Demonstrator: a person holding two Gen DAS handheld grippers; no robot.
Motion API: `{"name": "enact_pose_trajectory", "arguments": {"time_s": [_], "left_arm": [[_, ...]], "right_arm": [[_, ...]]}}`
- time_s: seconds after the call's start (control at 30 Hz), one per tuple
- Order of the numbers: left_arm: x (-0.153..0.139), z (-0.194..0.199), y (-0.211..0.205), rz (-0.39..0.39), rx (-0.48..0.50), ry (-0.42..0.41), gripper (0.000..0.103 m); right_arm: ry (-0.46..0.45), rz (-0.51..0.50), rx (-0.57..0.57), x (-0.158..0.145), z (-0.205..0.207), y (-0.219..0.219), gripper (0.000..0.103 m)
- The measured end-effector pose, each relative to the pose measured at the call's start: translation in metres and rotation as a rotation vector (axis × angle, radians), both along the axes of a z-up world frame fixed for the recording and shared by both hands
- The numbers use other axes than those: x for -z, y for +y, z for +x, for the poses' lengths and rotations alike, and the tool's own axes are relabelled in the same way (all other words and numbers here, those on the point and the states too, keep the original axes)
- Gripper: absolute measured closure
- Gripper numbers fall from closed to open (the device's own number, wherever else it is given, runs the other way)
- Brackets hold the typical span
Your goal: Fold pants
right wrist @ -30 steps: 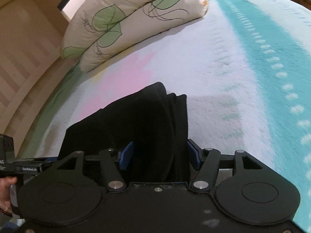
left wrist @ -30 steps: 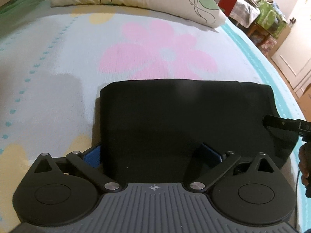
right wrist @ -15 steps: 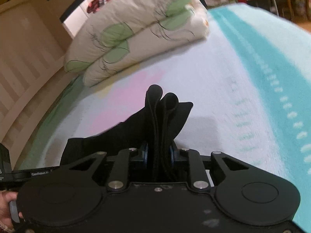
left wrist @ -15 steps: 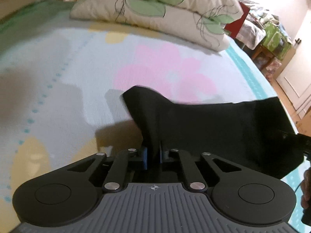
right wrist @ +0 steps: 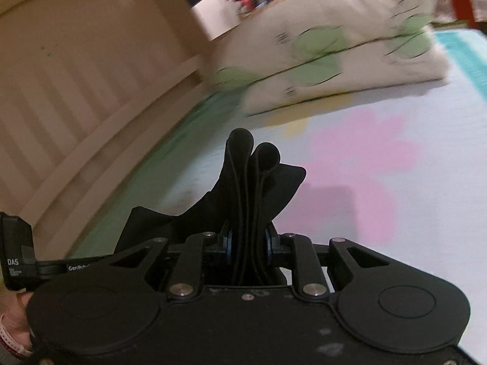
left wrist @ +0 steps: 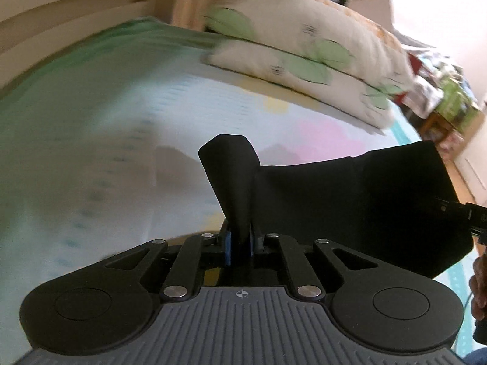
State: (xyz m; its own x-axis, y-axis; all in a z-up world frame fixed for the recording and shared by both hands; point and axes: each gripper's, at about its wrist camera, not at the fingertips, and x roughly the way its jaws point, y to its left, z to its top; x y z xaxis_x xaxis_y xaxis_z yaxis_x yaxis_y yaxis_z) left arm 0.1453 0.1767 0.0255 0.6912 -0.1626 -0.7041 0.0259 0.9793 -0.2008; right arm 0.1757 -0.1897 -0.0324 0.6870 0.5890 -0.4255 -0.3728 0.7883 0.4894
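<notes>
The black pants [left wrist: 350, 200] hang lifted off the bed between both grippers. My left gripper [left wrist: 239, 248] is shut on one corner, and a thin fold of cloth stands up between its blue pads. In the right wrist view my right gripper [right wrist: 248, 248] is shut on the thick bunched layers of the black pants [right wrist: 252, 188] at the other corner. The cloth sags between the two grips. The right tool's tip [left wrist: 456, 210] shows at the left view's right edge, and the left tool's body [right wrist: 18, 258] at the other view's left edge.
The flowered sheet [left wrist: 106, 167] covers the bed below. Two leaf-print pillows [left wrist: 304, 51] are stacked at the head of the bed, with the wooden headboard [right wrist: 76, 76] behind them. Cluttered furniture [left wrist: 450, 103] stands beside the bed on the right. A hand [left wrist: 479, 286] holds the right tool.
Both grippers closed on the near corners of the folded pants, which lay flat on the bed. They then raised them and carried them toward the pillows; the cloth now hangs.
</notes>
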Motion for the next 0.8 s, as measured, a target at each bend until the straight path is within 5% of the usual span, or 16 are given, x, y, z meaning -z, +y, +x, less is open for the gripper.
{"name": "enact_pose_trajectory", "arguments": {"time_s": [0.1, 0.23, 0.33, 0.4, 0.53, 0.63, 0.8], "left_arm": [[0.006, -0.002, 0.036, -0.017, -0.066, 0.020, 0.093], [0.044, 0.018, 0.068, -0.006, -0.151, 0.104, 0.085], [0.075, 0.027, 0.077, 0.040, -0.182, 0.158, 0.070], [0.074, 0.022, 0.082, 0.012, -0.200, 0.139, 0.070], [0.050, -0.001, 0.081, 0.080, -0.271, 0.065, 0.071], [0.030, -0.020, 0.072, 0.059, -0.325, -0.006, 0.071], [0.037, -0.043, 0.037, 0.037, -0.273, -0.004, 0.070]], "right_arm": [[0.035, 0.034, -0.037, 0.013, 0.016, 0.046, 0.083], [0.101, -0.045, -0.012, 0.053, 0.042, 0.095, 0.082], [0.188, -0.182, 0.093, 0.084, 0.062, 0.109, 0.064], [0.201, -0.138, 0.126, 0.089, 0.062, 0.103, 0.063], [0.085, -0.203, 0.188, 0.069, 0.043, 0.106, 0.060], [-0.058, -0.207, 0.196, 0.047, 0.024, 0.109, 0.060], [-0.204, -0.263, 0.045, 0.042, -0.023, 0.134, 0.065]]}}
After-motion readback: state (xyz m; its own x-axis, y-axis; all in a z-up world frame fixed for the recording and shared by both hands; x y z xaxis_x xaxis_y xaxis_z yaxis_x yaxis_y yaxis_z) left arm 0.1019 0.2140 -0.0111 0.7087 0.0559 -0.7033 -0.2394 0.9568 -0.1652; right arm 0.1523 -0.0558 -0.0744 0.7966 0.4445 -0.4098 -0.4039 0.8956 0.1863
